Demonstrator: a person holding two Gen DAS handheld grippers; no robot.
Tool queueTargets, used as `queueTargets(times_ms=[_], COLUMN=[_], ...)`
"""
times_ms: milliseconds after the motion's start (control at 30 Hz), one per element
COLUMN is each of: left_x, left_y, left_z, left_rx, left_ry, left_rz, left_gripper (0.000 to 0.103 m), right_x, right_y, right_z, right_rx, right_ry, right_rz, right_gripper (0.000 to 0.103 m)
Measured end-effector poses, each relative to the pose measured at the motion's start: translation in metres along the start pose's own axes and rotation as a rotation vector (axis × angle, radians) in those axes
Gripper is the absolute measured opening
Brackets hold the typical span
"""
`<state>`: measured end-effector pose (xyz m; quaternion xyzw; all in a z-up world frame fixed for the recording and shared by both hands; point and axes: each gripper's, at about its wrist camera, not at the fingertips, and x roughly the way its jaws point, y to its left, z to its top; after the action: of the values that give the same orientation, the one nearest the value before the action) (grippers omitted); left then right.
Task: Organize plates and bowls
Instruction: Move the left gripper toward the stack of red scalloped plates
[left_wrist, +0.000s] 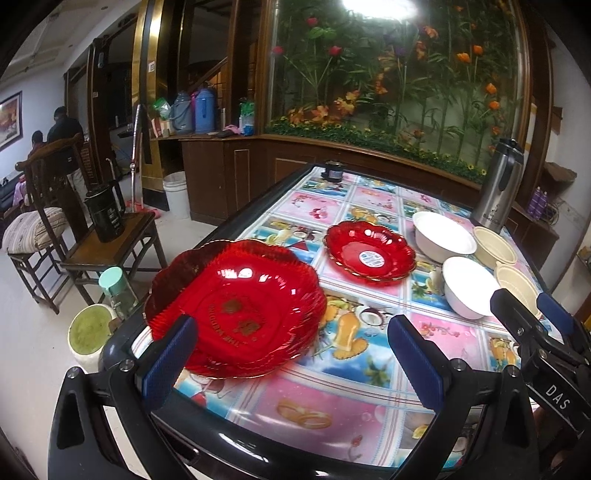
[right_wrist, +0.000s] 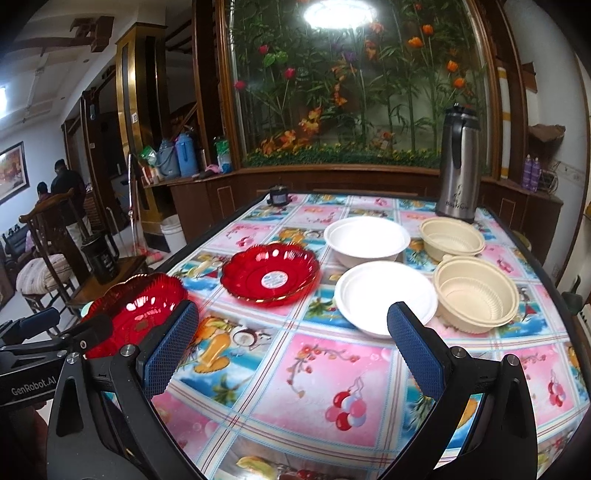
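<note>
Right in front of me, my left hand-held gripper (left_wrist: 291, 354) is spread wide and holds nothing. My right hand-held gripper (right_wrist: 293, 350) is wide too, with nothing in it. On the counter (right_wrist: 314, 387) I count two red plates: a big red plate (left_wrist: 236, 306) at the left edge, and a small red plate (right_wrist: 271, 275) farther in. Two white bowls (right_wrist: 384, 293) and two cream bowls (right_wrist: 476, 291) sit close together on the right. One silver flask (right_wrist: 458, 162) stands at the back. Bare cloth lies near me.
</note>
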<state>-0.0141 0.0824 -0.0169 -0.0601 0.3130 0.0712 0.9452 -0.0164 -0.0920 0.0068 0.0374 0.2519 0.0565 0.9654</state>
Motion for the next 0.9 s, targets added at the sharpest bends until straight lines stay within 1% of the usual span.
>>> queueTargets(times_ms=[167, 467, 900], left_x=[0.000, 0.002, 0.008], left_y=[0.015, 0.046, 0.083], left_z=[-0.002, -0.004, -0.007], left_rx=[-0.022, -0.060, -0.122], left_ry=[-0.001, -0.006, 0.012], left_rz=[0.040, 0.117, 0.165], left_gripper=[0.102, 0.102, 0.102], right_x=[0.010, 0.019, 0.032], right_y=[0.004, 0.024, 0.054], right_z=[0.000, 0.000, -0.004], right_rx=[0.001, -0.021, -0.078], right_ry=[0.047, 0.073, 0.113], right_rz=[0.030, 0.064, 0.101], right_gripper=[0.103, 0.103, 0.103])
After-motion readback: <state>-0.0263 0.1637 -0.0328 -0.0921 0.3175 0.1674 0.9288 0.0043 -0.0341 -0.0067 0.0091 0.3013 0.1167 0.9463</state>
